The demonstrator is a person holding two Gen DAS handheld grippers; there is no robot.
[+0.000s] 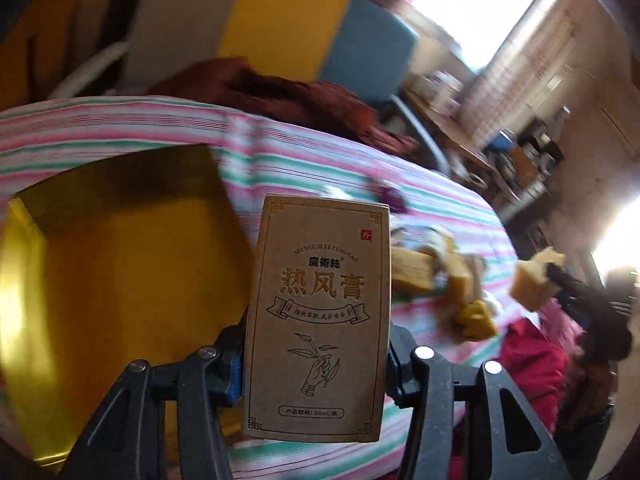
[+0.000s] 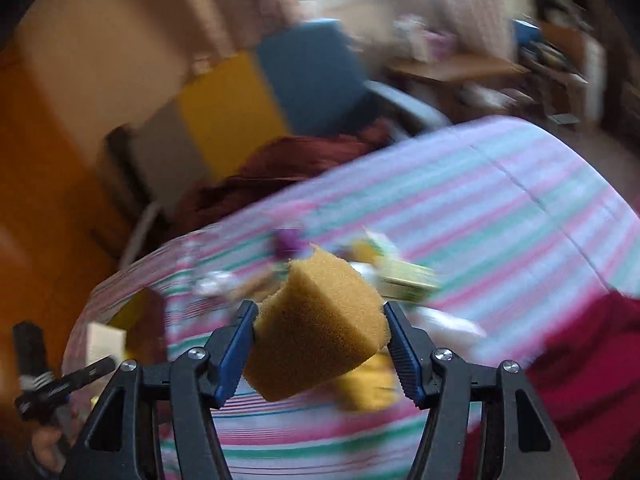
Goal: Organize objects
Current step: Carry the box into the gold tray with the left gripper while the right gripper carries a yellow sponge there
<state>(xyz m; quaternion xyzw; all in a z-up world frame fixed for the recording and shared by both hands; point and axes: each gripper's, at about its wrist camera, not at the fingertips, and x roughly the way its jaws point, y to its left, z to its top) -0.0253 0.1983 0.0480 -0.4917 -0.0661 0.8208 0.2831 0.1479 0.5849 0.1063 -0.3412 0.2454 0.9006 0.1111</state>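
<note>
In the left wrist view, the left gripper (image 1: 316, 364) stands nearest, its black jaws clamped on the two long edges of a kraft-brown carton (image 1: 320, 316) that it holds upright above the striped bedspread (image 1: 280, 168). The carton is flat-faced, with a thin printed border and a line drawing of a hand holding a sprig. Its face reads "MO SHU SI RE FENG GAO", large characters 热风膏, a red seal in the upper right corner, and "50ml" at the bottom. To its left sits an open yellow box (image 1: 120, 264). Far right, a blurred pile of small items (image 1: 444, 276) lies on the spread.

In the right wrist view, the right gripper (image 2: 320, 344) pinches a mustard-yellow sponge (image 2: 316, 324) between its blue pads, tilted and lifted clear of the bedspread (image 2: 500, 208). The sponge is porous with one rounded corner. At lower left a hand (image 2: 48, 444) grips the other tool's handle.
</note>
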